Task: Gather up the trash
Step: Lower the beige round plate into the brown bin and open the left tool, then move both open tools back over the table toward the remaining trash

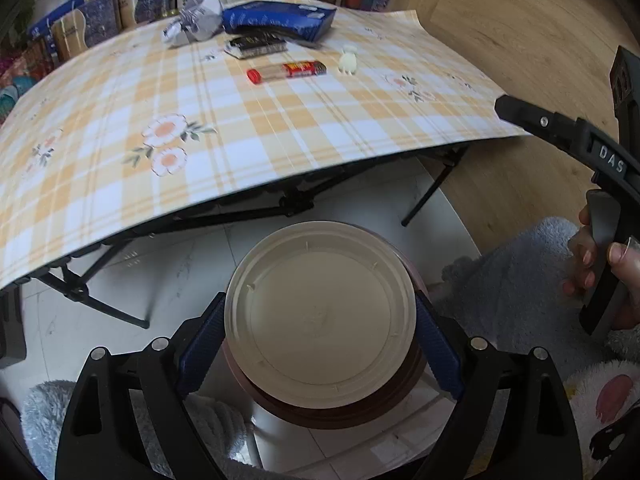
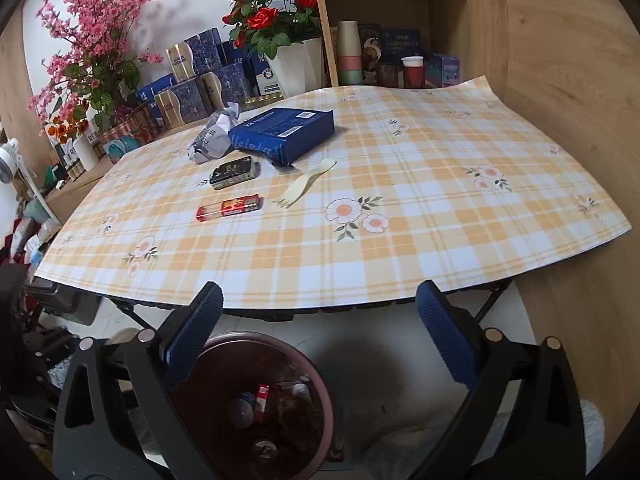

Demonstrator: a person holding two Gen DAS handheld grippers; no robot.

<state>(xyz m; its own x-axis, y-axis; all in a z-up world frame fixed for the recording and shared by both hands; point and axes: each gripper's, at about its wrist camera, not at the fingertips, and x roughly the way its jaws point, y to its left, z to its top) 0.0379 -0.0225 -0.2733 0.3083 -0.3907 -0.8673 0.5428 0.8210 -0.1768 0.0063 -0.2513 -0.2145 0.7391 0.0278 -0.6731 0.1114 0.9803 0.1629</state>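
My left gripper (image 1: 320,348) is shut on a round brown bowl with a cream lid (image 1: 320,308); its blue pads (image 1: 200,344) press on both sides, below the table edge and over white floor. My right gripper (image 2: 320,328) stands wide open with nothing between its pads. Under it a brown bin (image 2: 256,338) on the floor holds several scraps. On the checked tablecloth (image 2: 400,240) lie a crumpled paper (image 2: 216,136), a blue box (image 2: 284,132), a black pack (image 2: 234,174), a red-capped tube (image 2: 228,208) and a cream spork (image 2: 306,184). A hand holds the right gripper (image 1: 560,80) at the right of the left wrist view.
The folding table's black legs (image 1: 288,204) stand on white floor near the bin. Behind the table are blue gift boxes (image 2: 192,96), flower pots (image 2: 288,64) and a shelf with stacked cups (image 2: 348,52). Grey fluffy fabric (image 1: 512,272) lies close on the right.
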